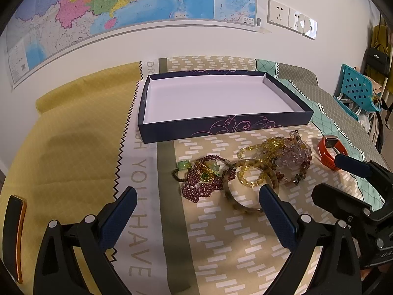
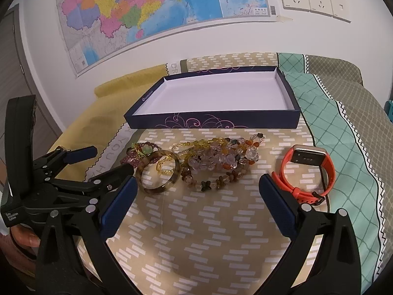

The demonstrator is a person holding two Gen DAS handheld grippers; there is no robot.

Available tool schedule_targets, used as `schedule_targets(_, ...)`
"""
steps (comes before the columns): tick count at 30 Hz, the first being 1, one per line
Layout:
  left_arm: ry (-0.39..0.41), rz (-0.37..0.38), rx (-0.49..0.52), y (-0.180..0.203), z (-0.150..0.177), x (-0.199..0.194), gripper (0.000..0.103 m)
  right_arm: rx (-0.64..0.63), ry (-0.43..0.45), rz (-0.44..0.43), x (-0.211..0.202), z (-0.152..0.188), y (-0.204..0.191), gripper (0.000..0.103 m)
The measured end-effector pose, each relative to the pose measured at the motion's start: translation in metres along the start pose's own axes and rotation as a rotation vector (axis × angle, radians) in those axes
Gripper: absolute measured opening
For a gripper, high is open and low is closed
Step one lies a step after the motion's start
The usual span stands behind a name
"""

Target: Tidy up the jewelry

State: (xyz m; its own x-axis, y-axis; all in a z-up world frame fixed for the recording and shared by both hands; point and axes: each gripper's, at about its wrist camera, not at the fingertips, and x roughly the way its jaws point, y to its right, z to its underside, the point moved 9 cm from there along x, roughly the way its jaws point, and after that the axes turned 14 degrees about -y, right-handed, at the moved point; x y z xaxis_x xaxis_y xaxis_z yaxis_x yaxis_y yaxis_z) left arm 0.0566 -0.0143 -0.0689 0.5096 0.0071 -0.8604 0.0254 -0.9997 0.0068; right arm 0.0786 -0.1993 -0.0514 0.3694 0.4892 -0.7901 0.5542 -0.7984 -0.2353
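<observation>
Both grippers are wide open, holding nothing: the left gripper [image 1: 197,202] hovers over a patchwork bedspread [image 1: 221,233] with the jewelry pile [image 1: 245,167] just ahead of its right finger. The right gripper [image 2: 197,194] has the orange watch [image 2: 307,172] right beside its right finger. Farther ahead of both sits a navy box [image 2: 213,120], then a white wall with a map [image 2: 159,7] and outlets [image 2: 316,0].

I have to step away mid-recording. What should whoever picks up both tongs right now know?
Left tongs: open, holding nothing, near the amber bangle.
Right tongs: open, holding nothing, near the orange watch.
The beaded bracelets lie piled beside the bangle on the cloth, in front of the box.
Done: nothing is in the box yet.
Left: move every piece into it.
</observation>
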Motion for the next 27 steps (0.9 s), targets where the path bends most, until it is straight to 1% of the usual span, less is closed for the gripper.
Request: schedule_targets(27,-0.012,0.003,0.005,0.0018,0.0015,0.0042,0.096,0.002,-0.01,-0.009,0.0037,0.0025,-0.0002,0.097)
